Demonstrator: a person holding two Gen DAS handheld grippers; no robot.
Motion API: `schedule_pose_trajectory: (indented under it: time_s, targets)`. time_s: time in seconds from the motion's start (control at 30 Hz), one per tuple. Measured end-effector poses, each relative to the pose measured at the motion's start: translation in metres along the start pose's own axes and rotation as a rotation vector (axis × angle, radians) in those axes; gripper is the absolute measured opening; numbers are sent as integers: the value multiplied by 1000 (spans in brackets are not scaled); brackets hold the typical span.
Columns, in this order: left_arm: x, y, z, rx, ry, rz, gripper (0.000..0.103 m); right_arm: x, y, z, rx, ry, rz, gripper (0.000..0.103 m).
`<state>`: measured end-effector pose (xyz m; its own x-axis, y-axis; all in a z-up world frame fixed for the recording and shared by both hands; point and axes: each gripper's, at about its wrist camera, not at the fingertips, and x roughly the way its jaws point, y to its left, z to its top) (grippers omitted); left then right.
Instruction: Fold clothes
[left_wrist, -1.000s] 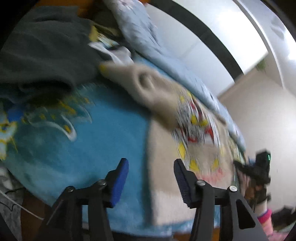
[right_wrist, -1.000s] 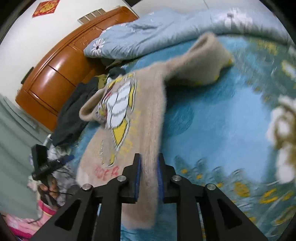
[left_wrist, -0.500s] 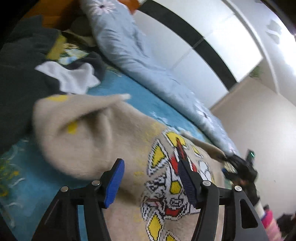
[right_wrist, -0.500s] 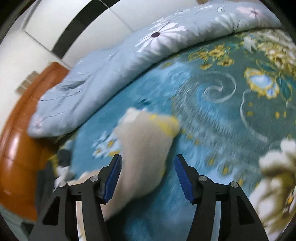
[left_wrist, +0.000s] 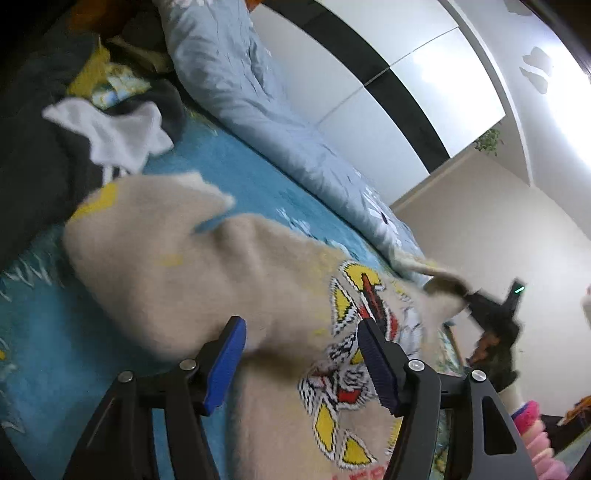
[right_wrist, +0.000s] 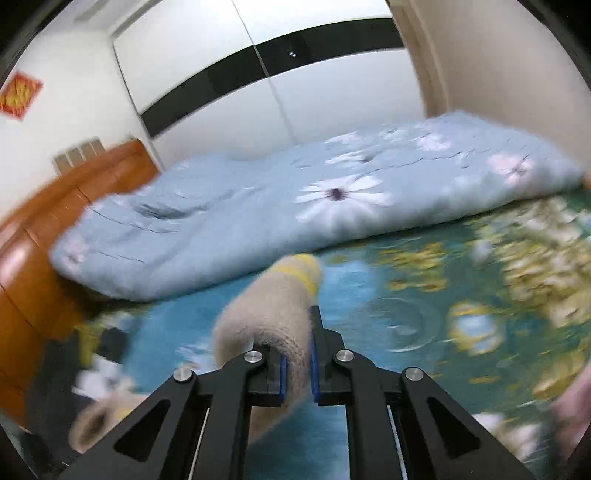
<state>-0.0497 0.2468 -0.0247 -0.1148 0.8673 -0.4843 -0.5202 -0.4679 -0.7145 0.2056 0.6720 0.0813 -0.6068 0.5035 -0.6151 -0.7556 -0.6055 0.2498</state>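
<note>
The fuzzy beige knitted sweater (left_wrist: 207, 280) with its yellow, red and black cartoon print lies spread across the blue patterned bedspread (left_wrist: 55, 350), one sleeve bunched toward the heap of dark clothes (left_wrist: 40, 162) and white cloth (left_wrist: 118, 133) by the headboard. Its other sleeve, yellow-banded at the cuff (right_wrist: 273, 306), is lifted off the bed, pinched in the right gripper (right_wrist: 297, 373), whose jaws have just been closing and now clamp the knit narrowly. The left gripper (left_wrist: 301, 362) hangs over the sweater's body with its blue pads set wide and nothing between them.

The likely trouble is the sleeve: the knit is thick and slippery-soft, held near one edge, so a quick swing could pull it free or drag the whole sweater askew, since nothing pins the body down. The pale blue daisy-print quilt (right_wrist: 295, 206) lies rumpled just beyond.
</note>
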Motion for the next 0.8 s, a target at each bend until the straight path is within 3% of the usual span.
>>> schedule_pose_trajectory:
  time_s: [0.1,0.23,0.3,0.43,0.53,0.6,0.67,0.73,0.8]
  targets:
    - [4,-1,-4,-2,23,4,67,27,-45,-32,64,127,-90,10]
    - [1,-1,-7,-1,21,6,67,41,-78,-62,184,192,-78,11]
    - [-2,-1,-7,6,13,16,67,37,-76,-61,156,194,-85,15]
    - [-15,-6,-5,44,-25,88,67,11,-58,-44,14,143,-178,42]
    - [-28,-9,-2,74,-53,151,67,-13,-37,-35,-86,63,-232,48]
    - [-34,-5,1,67,-69,156,67,-18,-17,-31,-112,29,-205,50]
    - [-39,-7,3,93,-101,239,67,-18,4,-27,-125,4,-157,53]
    - [-44,-9,3,137,-143,360,68,-3,28,-31,-146,48,-87,61]
    - [-42,-7,6,157,-133,392,70,18,53,-37,-168,118,-7,62]
